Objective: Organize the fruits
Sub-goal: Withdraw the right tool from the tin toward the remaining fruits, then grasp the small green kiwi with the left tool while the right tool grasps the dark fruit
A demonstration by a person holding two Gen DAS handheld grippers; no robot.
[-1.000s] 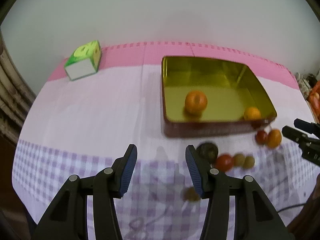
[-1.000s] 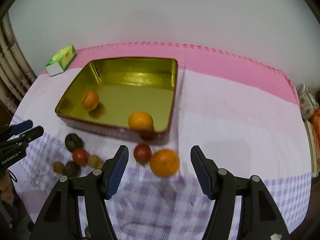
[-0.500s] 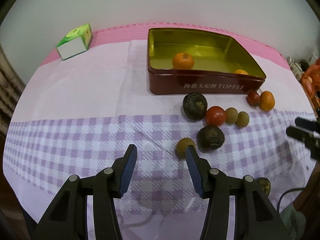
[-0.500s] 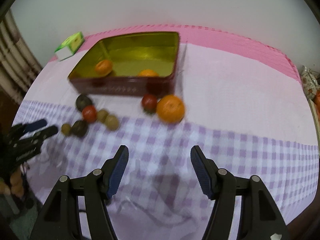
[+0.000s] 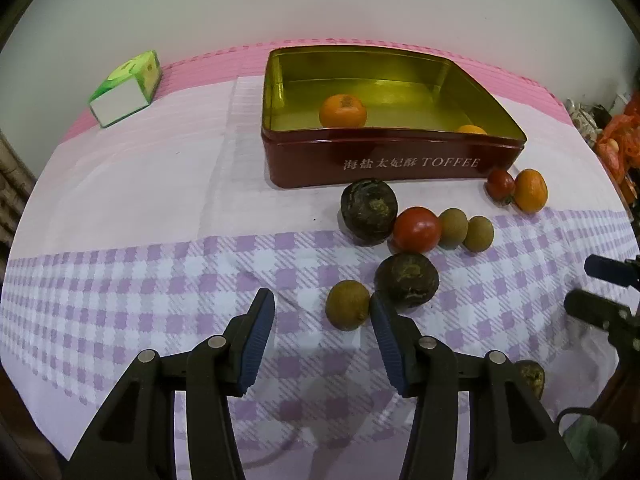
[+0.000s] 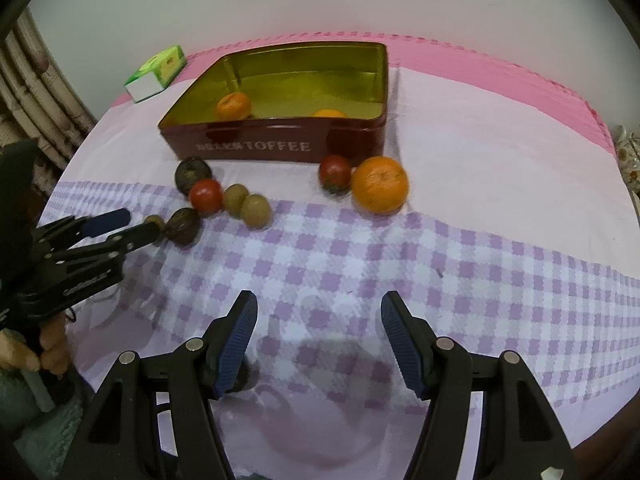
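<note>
A table under a cloth [image 5: 120,184], plain pink toward the far edge and purple-checked toward the near edge, carries everything. Near the far edge stands an open red tin [image 5: 384,160] marked TOFFEE, gold inside, holding one orange [image 5: 343,111] near its front wall and a second orange [image 5: 472,129] half hidden at its front right corner. A green box [image 5: 126,90] lies at the far left corner of the table.

The left gripper [image 5: 322,336] points down at the checked part, jaws spread with nothing between them; its right finger [image 5: 386,332] is just beside a small brown-green fruit [image 5: 347,305]. The right gripper [image 6: 319,340] hangs over bare cloth close to the near edge, jaws apart and empty.

Loose fruit lies in front of the tin: a big orange [image 6: 380,184] touching a small tomato [image 6: 335,173] by the tin's right corner; a dark round fruit [image 5: 369,211] against a larger tomato [image 5: 417,229], then two small brown-green fruits [image 5: 466,230] in a row. A second dark fruit [image 5: 406,280] sits nearer, beside the small one at the left gripper. One more dark fruit [image 5: 530,376] lies near the near edge, partly hidden behind the left gripper's frame
</note>
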